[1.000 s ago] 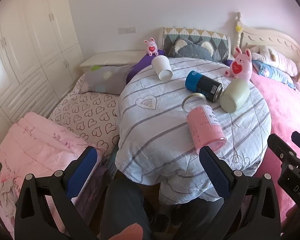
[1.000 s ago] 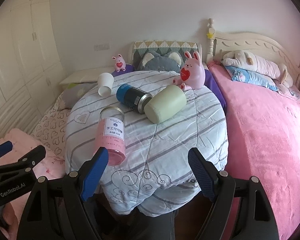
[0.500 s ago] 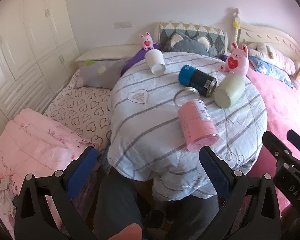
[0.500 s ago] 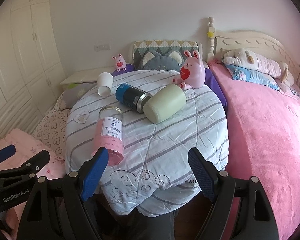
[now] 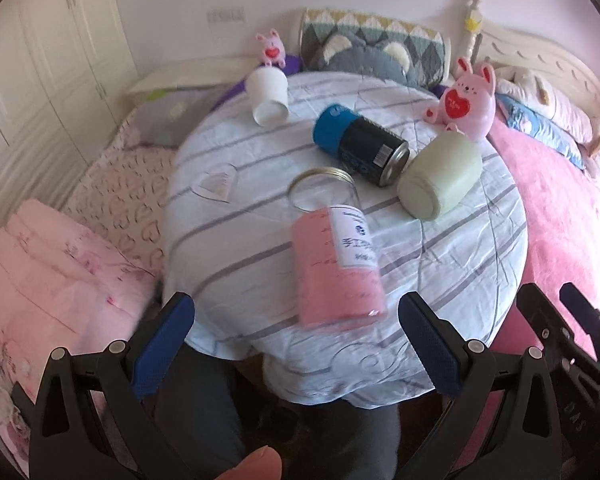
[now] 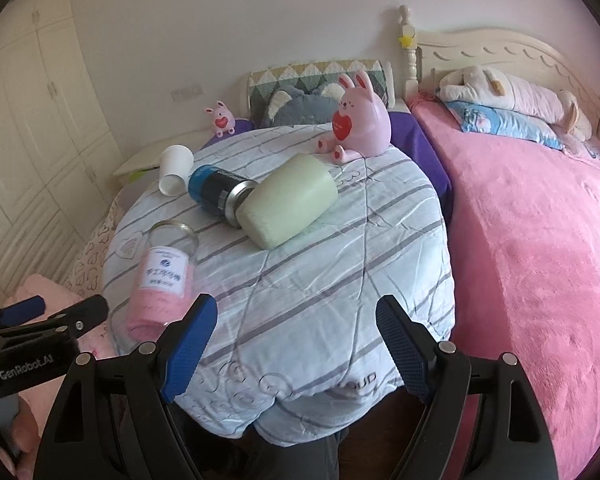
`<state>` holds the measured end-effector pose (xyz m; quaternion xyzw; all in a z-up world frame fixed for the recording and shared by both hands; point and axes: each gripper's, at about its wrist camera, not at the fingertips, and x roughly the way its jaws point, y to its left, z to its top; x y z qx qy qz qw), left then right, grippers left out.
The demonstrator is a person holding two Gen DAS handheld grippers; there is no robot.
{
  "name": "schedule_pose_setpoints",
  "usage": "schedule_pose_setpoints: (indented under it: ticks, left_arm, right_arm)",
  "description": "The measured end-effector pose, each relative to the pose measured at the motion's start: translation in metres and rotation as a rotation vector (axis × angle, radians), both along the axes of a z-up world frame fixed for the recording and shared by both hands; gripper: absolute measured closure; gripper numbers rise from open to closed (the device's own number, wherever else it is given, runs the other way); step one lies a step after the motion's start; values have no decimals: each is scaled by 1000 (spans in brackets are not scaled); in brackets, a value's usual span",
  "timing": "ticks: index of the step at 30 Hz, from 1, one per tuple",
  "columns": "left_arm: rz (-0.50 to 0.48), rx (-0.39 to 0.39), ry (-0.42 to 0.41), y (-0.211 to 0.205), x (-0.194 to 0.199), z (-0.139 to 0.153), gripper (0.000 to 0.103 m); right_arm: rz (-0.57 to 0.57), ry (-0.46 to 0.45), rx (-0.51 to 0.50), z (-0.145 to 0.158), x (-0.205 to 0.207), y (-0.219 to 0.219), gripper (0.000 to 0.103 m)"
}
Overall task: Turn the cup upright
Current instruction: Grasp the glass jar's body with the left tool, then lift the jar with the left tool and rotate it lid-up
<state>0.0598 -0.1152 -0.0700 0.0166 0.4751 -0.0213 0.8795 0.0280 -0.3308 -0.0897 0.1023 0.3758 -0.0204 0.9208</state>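
Four containers lie on their sides on a round table with a striped cloth: a white paper cup at the far left, a blue-and-black can, a pale green cup and a clear jar with a pink filling nearest me. They also show in the right wrist view: white cup, can, green cup, jar. My left gripper is open and empty, just short of the jar. My right gripper is open and empty over the table's front edge.
A pink rabbit toy sits at the table's far edge and a smaller one behind it. A pink bed lies to the right, folded pink bedding to the left, white wardrobes beyond.
Both grippers have moved forward toward the table. The jar now lies close before the left gripper. The objects on the table have not moved.
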Motion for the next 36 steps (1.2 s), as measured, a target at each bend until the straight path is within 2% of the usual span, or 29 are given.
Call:
schedule_pose_setpoints:
  ticks: [7,14,21,25,27,29,36]
  left_arm:
    - [61,-46,135,-7,45,-29,0]
    - [102,-69,225,-7,77,-53,0]
    - [115,-152,324,-5,96,-73,0]
    - [108,-194,359,-3,102,-81,14]
    - [96,-215,371,-3,103,-82,18]
    - [71,-218,365,-4,103,-81,32]
    - [-22,-192,306,-5,94,-67,32]
  right_arm:
    - [45,33,24,-13,30,-6,20]
    - [70,80,43,-29,52,-9,20]
    - [50,111,41,-37,63,-16,20]
    - [28,134,42,-42,67,-21,20]
    - [20,136,41,-43,66,-22,20]
    - [13,135,39,-42,64,-21,20]
    - [6,134,30,-38,59,-16,20]
